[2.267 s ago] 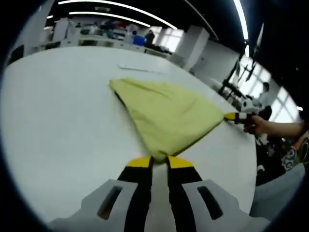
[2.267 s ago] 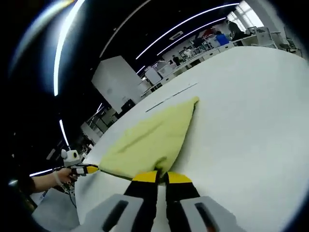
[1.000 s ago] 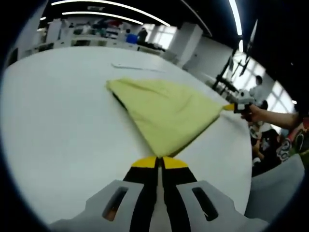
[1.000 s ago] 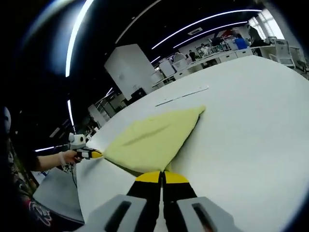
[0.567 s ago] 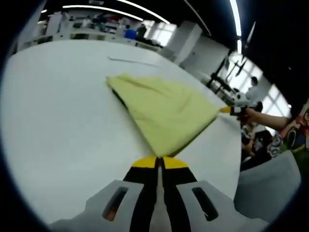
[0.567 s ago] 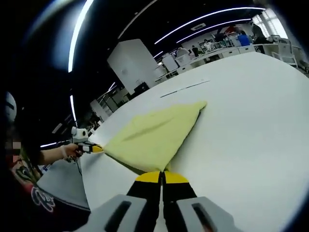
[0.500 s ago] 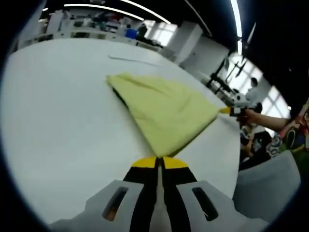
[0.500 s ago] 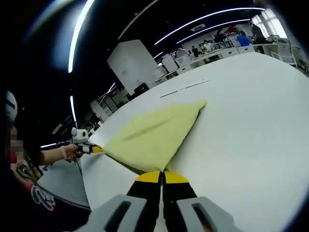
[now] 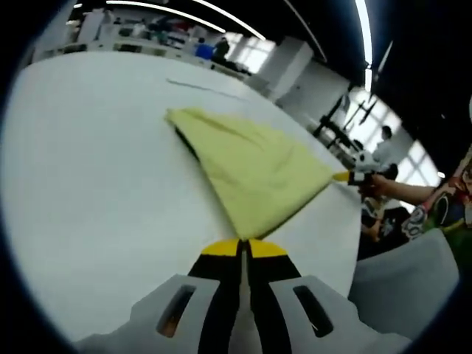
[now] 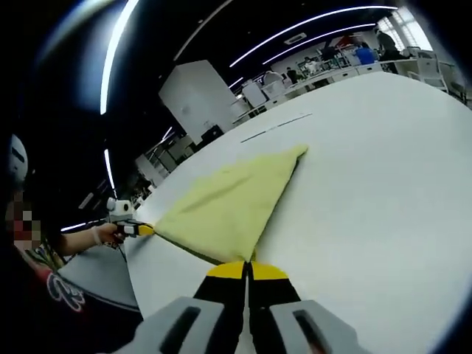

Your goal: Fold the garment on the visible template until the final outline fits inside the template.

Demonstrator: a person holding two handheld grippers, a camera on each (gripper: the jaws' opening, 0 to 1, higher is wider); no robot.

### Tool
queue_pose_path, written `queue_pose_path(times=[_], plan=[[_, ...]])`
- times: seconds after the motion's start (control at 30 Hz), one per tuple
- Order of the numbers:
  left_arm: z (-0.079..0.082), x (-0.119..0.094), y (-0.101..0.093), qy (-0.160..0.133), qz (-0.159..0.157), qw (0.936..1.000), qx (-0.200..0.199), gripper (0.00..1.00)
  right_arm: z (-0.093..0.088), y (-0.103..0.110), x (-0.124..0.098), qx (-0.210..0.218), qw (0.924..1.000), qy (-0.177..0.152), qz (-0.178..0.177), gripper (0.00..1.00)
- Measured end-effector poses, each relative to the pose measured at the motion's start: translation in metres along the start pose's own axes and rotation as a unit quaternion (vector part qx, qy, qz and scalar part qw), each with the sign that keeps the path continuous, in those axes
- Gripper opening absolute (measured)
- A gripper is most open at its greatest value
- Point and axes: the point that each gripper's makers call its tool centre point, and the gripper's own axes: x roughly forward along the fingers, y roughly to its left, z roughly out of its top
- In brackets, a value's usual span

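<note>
- The yellow garment [image 9: 254, 173] lies on the white surface [image 9: 88, 184], stretched into a flat triangle. Its two near corners are lifted and its far corner rests close to a thin dark line [image 9: 203, 85] on the surface.
- The left hand-held gripper [image 9: 242, 248] is clenched on one near corner of the garment, with its yellow tips pressed together. The right hand-held gripper [image 10: 247, 270] is clenched on the other near corner in the same way.
- In the left gripper view the right hand-held gripper appears at the far side of the cloth, held by a hand [image 9: 376, 184].
- I think a corner could slip out, because each grip takes only the very tip of the fabric and the cloth is pulled tight between them.
- If one hand goes faster than the other when the fold is carried over, the edge may land crooked, and then the outline probably would not fit the template.
- I cannot tell the full border of the template; the thin line may be part of it. So there is a risk to place the fold outside of it.
- The garment sits near the edge of the surface on the person's side, so a pull toward the body could drag it off.
</note>
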Motion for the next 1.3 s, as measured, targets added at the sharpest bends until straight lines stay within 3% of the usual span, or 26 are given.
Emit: queue_pose_path(times=[0.3, 0.47, 0.53, 0.63, 0.73, 0.8, 0.87, 0.97, 1.03, 1.1, 1.3], plan=[[0.000, -0.006, 0.000, 0.009, 0.000, 0.9999, 0.006, 0.00, 0.002, 0.003, -0.003, -0.013, 0.9999, 0.000, 0.003, 0.00], [0.020, -0.025, 0.011, -0.044, 0.024, 0.9987, -0.006, 0.00, 0.008, 0.000, -0.016, -0.042, 0.9990, -0.005, -0.014, 0.00], [0.025, -0.031, 0.014, -0.058, 0.036, 0.9977, 0.004, 0.07, 0.013, -0.001, -0.021, -0.055, 0.9982, -0.009, -0.023, 0.00], [0.034, -0.037, 0.013, -0.076, 0.053, 0.9952, 0.032, 0.28, 0.023, 0.003, -0.027, -0.090, 0.9953, -0.015, -0.034, 0.11], [0.045, -0.039, 0.005, -0.104, 0.048, 0.9921, 0.052, 0.44, 0.026, 0.009, -0.027, -0.109, 0.9931, -0.010, -0.042, 0.31], [0.053, -0.041, -0.002, -0.120, 0.051, 0.9893, 0.064, 0.57, 0.029, 0.009, -0.025, -0.123, 0.9906, -0.012, -0.058, 0.53], [0.053, -0.041, -0.005, -0.116, 0.055, 0.9896, 0.064, 0.69, 0.031, 0.010, -0.021, -0.135, 0.9884, -0.013, -0.069, 0.75], [0.048, -0.036, -0.004, -0.115, 0.063, 0.9875, 0.088, 0.82, 0.031, 0.010, -0.017, -0.146, 0.9859, -0.009, -0.082, 0.94], [0.046, -0.033, -0.003, -0.113, 0.066, 0.9870, 0.094, 0.90, 0.031, 0.009, -0.014, -0.153, 0.9843, -0.008, -0.087, 1.00], [0.042, -0.029, -0.005, -0.096, 0.062, 0.9878, 0.105, 0.97, 0.030, 0.010, -0.013, -0.157, 0.9836, -0.001, -0.089, 1.00], [0.041, -0.023, -0.009, -0.088, 0.049, 0.9881, 0.116, 0.99, 0.031, 0.016, -0.008, -0.156, 0.9844, 0.001, -0.082, 1.00]])
